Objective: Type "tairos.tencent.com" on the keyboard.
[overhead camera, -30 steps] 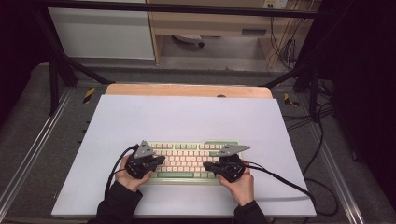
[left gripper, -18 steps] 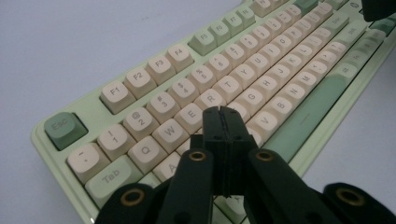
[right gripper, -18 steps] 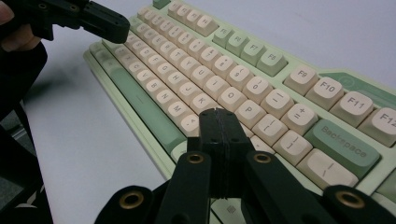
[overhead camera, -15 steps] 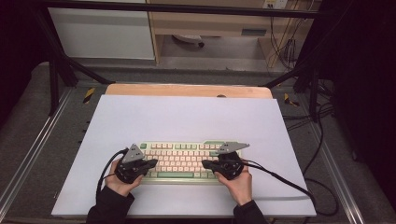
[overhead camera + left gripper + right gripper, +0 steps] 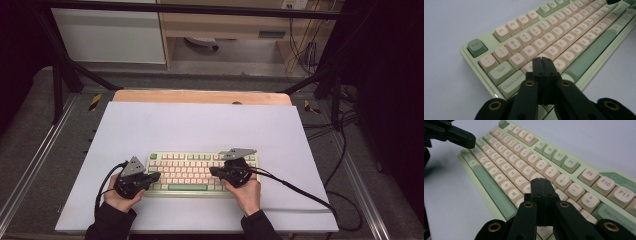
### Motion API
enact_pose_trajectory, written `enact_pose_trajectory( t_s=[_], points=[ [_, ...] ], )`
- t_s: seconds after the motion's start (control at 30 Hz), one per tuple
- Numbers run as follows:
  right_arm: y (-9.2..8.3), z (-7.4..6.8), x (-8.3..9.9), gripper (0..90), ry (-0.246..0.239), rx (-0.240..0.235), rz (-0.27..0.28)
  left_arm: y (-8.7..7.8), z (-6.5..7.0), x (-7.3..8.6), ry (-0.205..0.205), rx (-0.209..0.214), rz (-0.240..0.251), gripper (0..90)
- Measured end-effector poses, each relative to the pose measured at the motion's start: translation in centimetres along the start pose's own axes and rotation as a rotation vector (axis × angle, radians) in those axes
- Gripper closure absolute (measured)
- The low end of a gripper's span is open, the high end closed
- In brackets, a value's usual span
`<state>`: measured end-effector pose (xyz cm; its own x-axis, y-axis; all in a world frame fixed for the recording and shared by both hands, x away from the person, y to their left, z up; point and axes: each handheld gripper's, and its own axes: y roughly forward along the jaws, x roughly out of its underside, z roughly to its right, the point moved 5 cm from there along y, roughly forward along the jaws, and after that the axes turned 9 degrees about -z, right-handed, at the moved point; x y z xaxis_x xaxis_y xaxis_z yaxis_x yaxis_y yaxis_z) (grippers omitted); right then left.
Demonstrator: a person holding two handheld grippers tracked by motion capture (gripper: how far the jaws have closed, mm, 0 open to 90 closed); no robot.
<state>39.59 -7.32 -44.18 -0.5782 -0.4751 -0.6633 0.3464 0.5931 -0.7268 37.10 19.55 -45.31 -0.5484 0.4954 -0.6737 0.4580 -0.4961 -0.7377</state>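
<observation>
A pale green keyboard (image 5: 192, 170) with cream keys lies on the near middle of the white sheet. My left gripper (image 5: 156, 176) is shut with nothing in it. It sits at the keyboard's left end, tips just above the home row by Caps Lock (image 5: 512, 80). My right gripper (image 5: 213, 171) is also shut with nothing in it. It reaches over the right half, and its tips (image 5: 541, 181) hover over the letter keys near K. The left gripper (image 5: 465, 139) appears at the top left of the right gripper view. A hand holds each gripper.
The white sheet (image 5: 200, 125) covers the table, with a wooden strip (image 5: 200, 96) along its far edge. A black cable (image 5: 300, 187) trails right from the right gripper, and another loops left of the left one. Metal rails flank the table.
My left gripper has slid left along the keyboard and slightly toward the person, from over the left-hand keys to the left end. The right gripper has stayed put.
</observation>
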Motion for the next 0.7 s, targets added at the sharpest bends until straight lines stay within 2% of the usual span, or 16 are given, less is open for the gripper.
enact_pose_trajectory(
  t_s=[0.4,0.7],
  points=[
    [2.5,0.3,-0.8,90.0,0.005,0.031,-0.031,0.0,-0.1,0.0,-0.005,0.005,0.006,90.0],
    [3.1,0.5,-0.7,90.0,0.002,0.039,-0.04,0.2,-0.1,0.1,-0.002,0.006,-0.001,90.0]
  ],
)
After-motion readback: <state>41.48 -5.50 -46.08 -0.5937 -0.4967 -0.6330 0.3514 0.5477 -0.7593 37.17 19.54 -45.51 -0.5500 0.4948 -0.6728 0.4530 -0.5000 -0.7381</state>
